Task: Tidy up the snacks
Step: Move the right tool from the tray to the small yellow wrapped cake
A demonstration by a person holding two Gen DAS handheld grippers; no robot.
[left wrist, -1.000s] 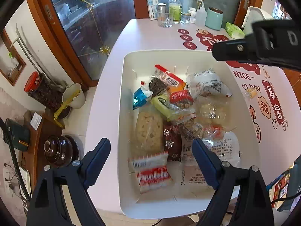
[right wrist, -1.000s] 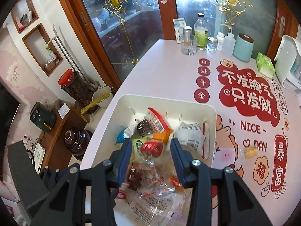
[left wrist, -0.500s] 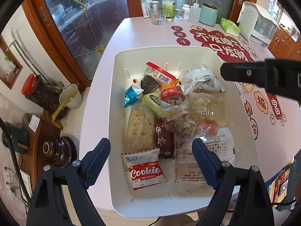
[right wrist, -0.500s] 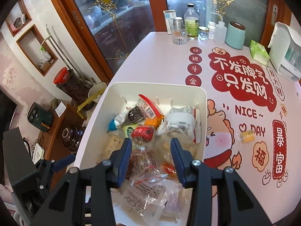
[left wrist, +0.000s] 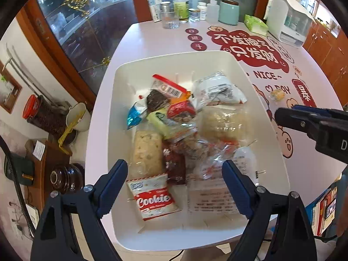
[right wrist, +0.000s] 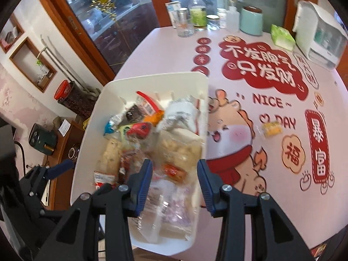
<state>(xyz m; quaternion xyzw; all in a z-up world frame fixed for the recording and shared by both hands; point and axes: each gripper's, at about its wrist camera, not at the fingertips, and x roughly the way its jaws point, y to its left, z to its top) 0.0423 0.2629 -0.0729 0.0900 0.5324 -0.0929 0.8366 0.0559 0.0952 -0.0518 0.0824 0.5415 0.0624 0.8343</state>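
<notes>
A white bin (left wrist: pixel 121 100) (right wrist: pixel 152 82) at the near left of the pink table holds several snack packs, among them a red and white Cookie pack (left wrist: pixel 153 198) and a white crinkled bag (left wrist: pixel 217 89) (right wrist: pixel 182 113). My left gripper (left wrist: pixel 174 174) hangs open and wide over the bin's near end, with nothing between its fingers. My right gripper (right wrist: pixel 175 174) is open by a narrower gap and empty, above the bin's right rim; it also shows side-on as the right gripper (left wrist: pixel 280 115). A small yellow wrapped sweet (right wrist: pixel 270 128) (left wrist: pixel 276 94) lies on the table right of the bin.
Bottles and jars (left wrist: pixel 180 4), a teal canister (left wrist: pixel 228 12), a green tissue pack (left wrist: pixel 255 24) and a white appliance (left wrist: pixel 289 17) line the table's far end. The table's left edge drops to a floor with a red-lidded jar (left wrist: pixel 37 113) and pots.
My right gripper has slid right and a little lower, from over the bin's middle to its right rim. The left gripper has drifted slightly; both openings are unchanged.
</notes>
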